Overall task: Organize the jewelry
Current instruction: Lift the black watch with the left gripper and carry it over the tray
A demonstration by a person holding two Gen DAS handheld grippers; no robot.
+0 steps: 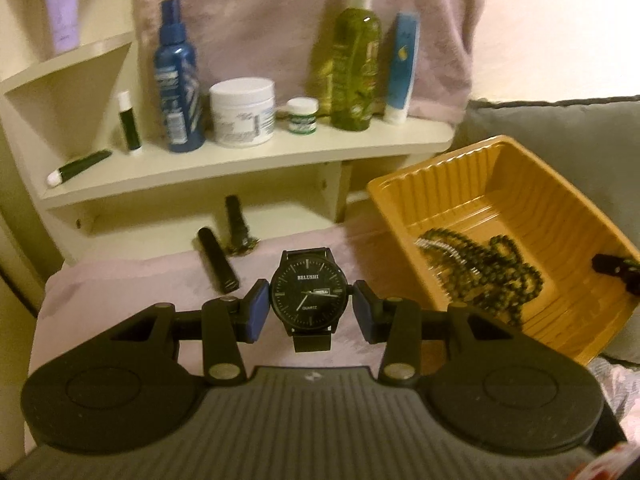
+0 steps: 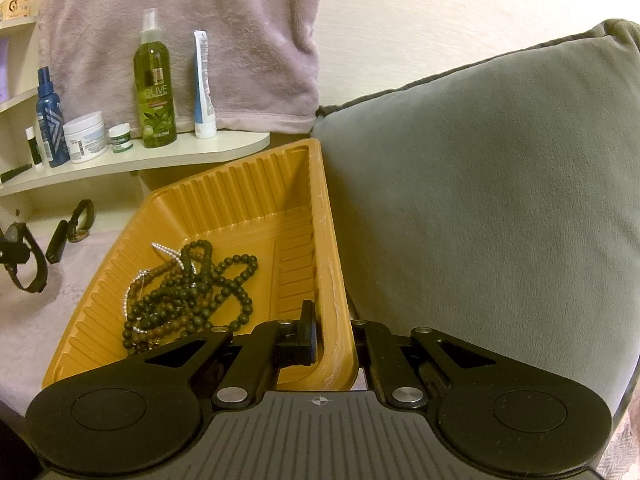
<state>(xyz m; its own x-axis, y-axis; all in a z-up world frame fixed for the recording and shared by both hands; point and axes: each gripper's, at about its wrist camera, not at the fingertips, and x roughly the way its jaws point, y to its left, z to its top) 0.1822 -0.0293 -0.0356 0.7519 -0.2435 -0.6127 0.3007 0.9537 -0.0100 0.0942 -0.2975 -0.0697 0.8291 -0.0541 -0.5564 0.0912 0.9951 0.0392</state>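
both views are dim and warm, with a yellowish indoor cast and soft grain. the left wrist view is smeared by blur: the bottle labels on the shelf (image 1: 248, 164) cannot be read, though the watch (image 1: 307, 293) dial stays fairly sharp. the right wrist view is crisper, and the olive bottle (image 2: 154, 80) label reads clearly. light seems to fall from above, leaving only faint shadows. the orange tray (image 2: 332, 240) shows a mild sheen on its rim. fisheye bending curves the shelf edges, and the corners go dark.
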